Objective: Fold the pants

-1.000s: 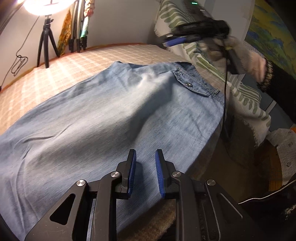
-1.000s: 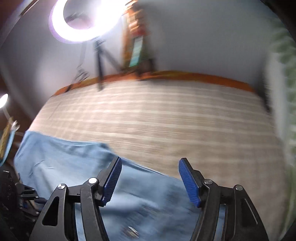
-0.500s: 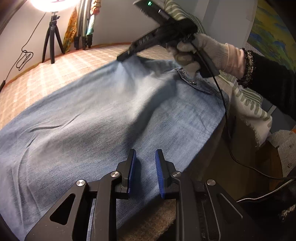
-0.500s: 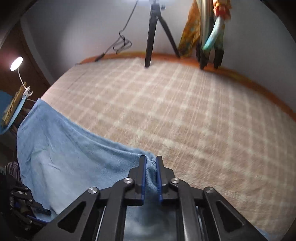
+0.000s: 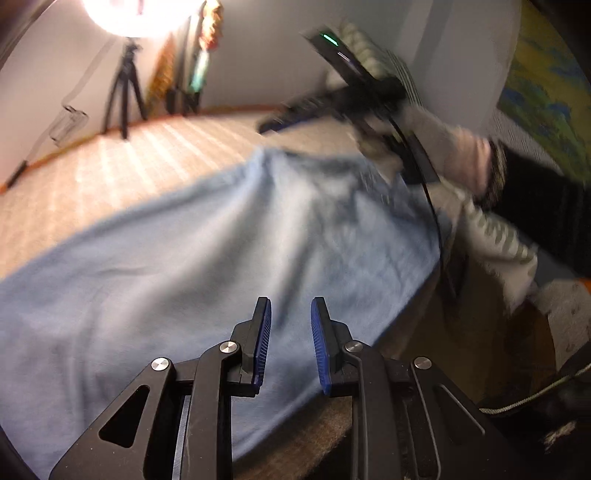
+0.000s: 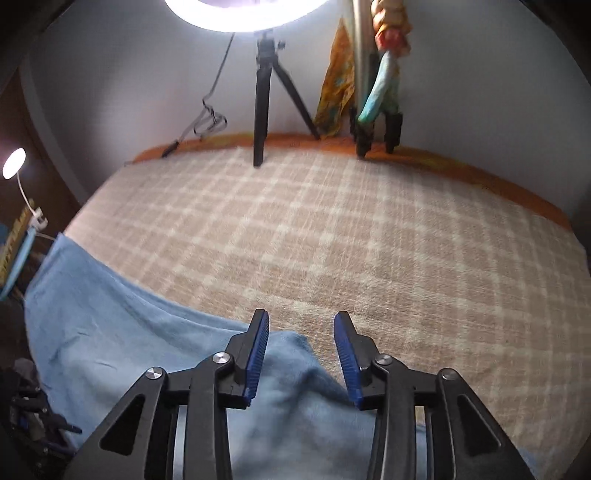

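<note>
Left claw: jaws parted by a narrow gap, nothing between them, released. It hovers at bottom centre of the left wrist view over the near edge of the pants; contact with the cloth can't be confirmed.

Right claw: jaws wider apart, released, nothing gripped. A raised bump of the pants sits between and just under the blue pads; whether the pads touch the fabric is hard to tell.

Pants: light blue denim, spread flat on the bed, which has a beige checked cover. In the left wrist view they fill the centre and lower left, with the lower edge hanging over the bed's side.

Hard to make out: the left wrist view is heavily motion-blurred, so the pants' details at upper centre are smeared. The right claw appears there at upper right, held by a gloved hand, but its jaws are too blurred to read. The bottom of both frames is blocked by the claw bodies.

View differences: only the left wrist view shows the hand and a striped pillow at right. Only the right wrist view shows sharply the tripod under the ring light at top centre, and a small lamp at the left edge.
</note>
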